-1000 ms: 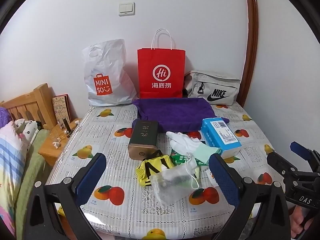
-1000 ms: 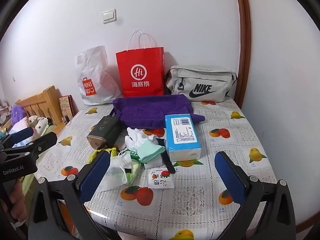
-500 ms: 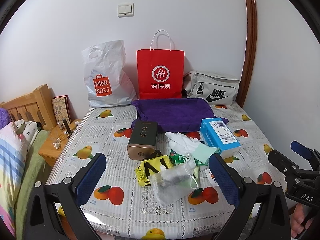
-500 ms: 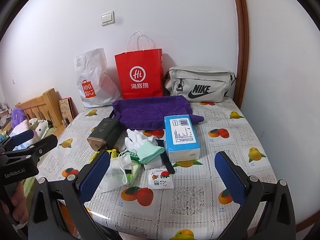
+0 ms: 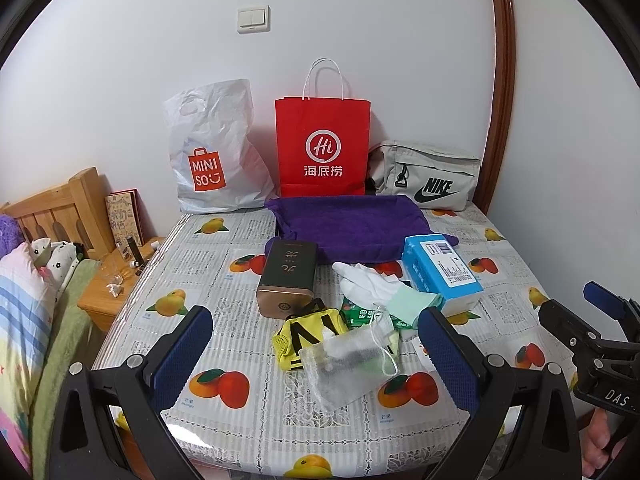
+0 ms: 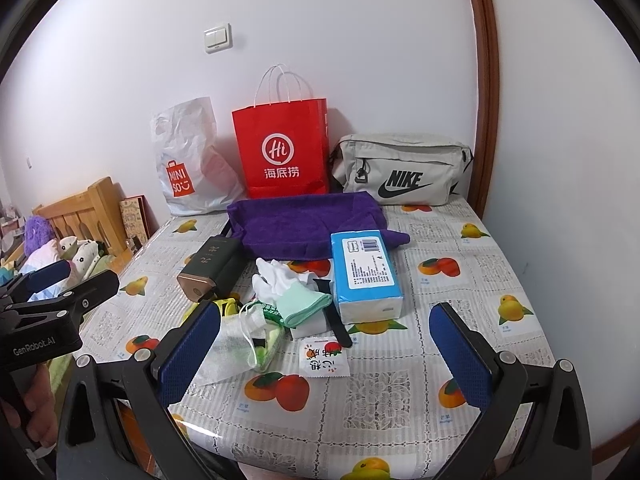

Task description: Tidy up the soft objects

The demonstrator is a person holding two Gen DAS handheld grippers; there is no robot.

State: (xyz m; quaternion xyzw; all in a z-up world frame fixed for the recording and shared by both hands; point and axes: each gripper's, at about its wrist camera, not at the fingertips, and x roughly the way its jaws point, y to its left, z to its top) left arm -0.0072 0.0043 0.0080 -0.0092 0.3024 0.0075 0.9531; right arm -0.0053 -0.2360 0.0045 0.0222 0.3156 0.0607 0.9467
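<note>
A pile of soft items lies mid-table: a purple towel point(image 5: 348, 228), white gloves with a mint cuff point(image 5: 376, 286), a yellow mesh pouch point(image 5: 308, 330), a clear bag with a mask point(image 5: 348, 360) and a blue tissue pack point(image 5: 440, 272). In the right wrist view I see the towel point(image 6: 300, 228), gloves point(image 6: 288, 292) and tissue pack point(image 6: 366, 276). My left gripper point(image 5: 316, 356) hangs open above the table's near edge, short of the pile. My right gripper point(image 6: 324, 352) is open too, with nothing between its fingers.
A dark tin box point(image 5: 288, 276) stands beside the pile. Against the back wall are a white Miniso bag point(image 5: 212, 156), a red paper bag point(image 5: 322, 148) and a grey Nike pouch point(image 5: 428, 180). A wooden nightstand point(image 5: 116, 284) and bed are at left.
Both grippers have drifted slightly back and up from the table; the objects have not moved and both stay open.
</note>
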